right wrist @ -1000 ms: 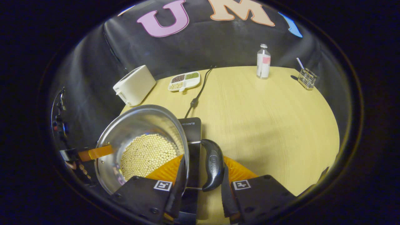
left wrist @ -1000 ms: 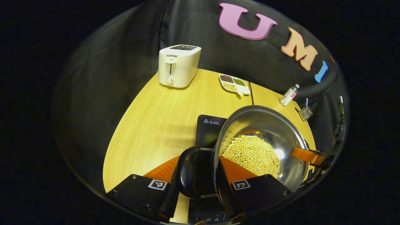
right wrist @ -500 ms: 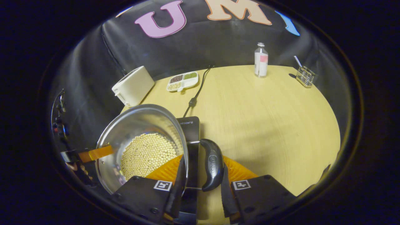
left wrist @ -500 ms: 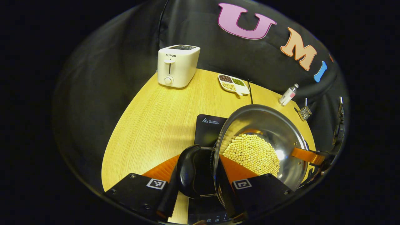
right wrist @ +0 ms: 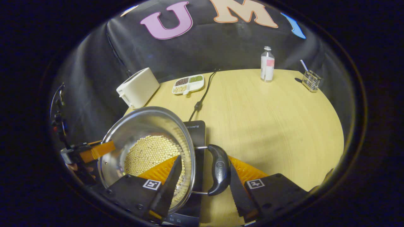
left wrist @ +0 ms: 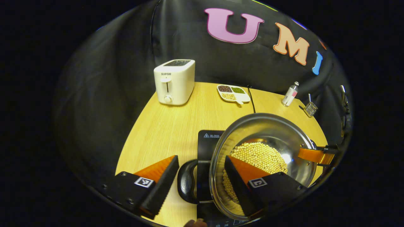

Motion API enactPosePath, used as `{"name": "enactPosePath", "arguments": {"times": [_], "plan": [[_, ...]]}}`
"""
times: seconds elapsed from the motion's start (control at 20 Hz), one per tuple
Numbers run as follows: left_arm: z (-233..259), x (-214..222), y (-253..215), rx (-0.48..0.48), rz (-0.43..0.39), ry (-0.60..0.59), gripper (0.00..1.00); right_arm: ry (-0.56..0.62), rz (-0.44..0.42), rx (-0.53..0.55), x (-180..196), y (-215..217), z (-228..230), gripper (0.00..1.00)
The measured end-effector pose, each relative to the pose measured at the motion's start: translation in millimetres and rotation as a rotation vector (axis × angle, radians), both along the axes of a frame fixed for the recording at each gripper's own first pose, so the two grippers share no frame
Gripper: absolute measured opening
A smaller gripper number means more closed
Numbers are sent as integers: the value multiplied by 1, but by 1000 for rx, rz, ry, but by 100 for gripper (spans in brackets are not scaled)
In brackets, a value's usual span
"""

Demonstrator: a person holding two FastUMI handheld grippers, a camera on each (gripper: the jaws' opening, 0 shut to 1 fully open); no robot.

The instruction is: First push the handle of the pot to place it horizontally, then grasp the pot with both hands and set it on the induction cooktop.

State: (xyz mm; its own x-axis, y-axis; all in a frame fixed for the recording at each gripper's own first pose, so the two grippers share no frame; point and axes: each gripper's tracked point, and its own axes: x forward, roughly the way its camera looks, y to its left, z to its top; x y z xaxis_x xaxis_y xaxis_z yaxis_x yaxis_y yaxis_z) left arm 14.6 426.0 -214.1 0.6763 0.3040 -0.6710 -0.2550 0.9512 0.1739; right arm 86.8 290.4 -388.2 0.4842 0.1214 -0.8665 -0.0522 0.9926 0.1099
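Note:
A steel pot (left wrist: 268,126) (right wrist: 142,123) holding pale beans (left wrist: 258,154) rests on the black induction cooktop (left wrist: 206,142) (right wrist: 195,130). In the left gripper view, my left gripper (left wrist: 201,157) is open, its fingers straddling the pot's black side handle (left wrist: 186,183) and rim without pressing on them. In the right gripper view, my right gripper (right wrist: 205,160) is open around the opposite black handle (right wrist: 219,168); one finger hangs over the beans and the other sits close beside the handle. Each view also shows the other gripper at the pot's far side (left wrist: 315,155) (right wrist: 94,151).
At the back of the round wooden table (right wrist: 268,119) stand a white toaster (left wrist: 173,82) (right wrist: 137,87), a divided dish of beans (left wrist: 233,93) (right wrist: 188,84), a small bottle (left wrist: 290,94) (right wrist: 267,64) and a wire holder (left wrist: 311,108) (right wrist: 311,80). The cooktop's cord (right wrist: 202,97) runs backward.
Both grippers, shut on the pot's handles before, have opened, the left one widely. Both cameras have pulled back and up slightly while the pot stays on the cooktop.

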Motion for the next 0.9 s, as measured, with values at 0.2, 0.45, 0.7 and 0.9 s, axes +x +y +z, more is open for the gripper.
{"name": "enactPosePath", "arguments": {"times": [0.2,0.45,0.7,0.9], "plan": [[-5,0,0,-15,26,3,99,-18,3,17,6,3,1,92],[11,8,0,10,-2,-82,98,-48,4,21,12,3,14,94],[23,10,0,41,-14,-104,98,-63,40,7,14,7,22,100],[39,9,-6,61,-28,-143,98,-92,24,24,18,7,33,94]]}}
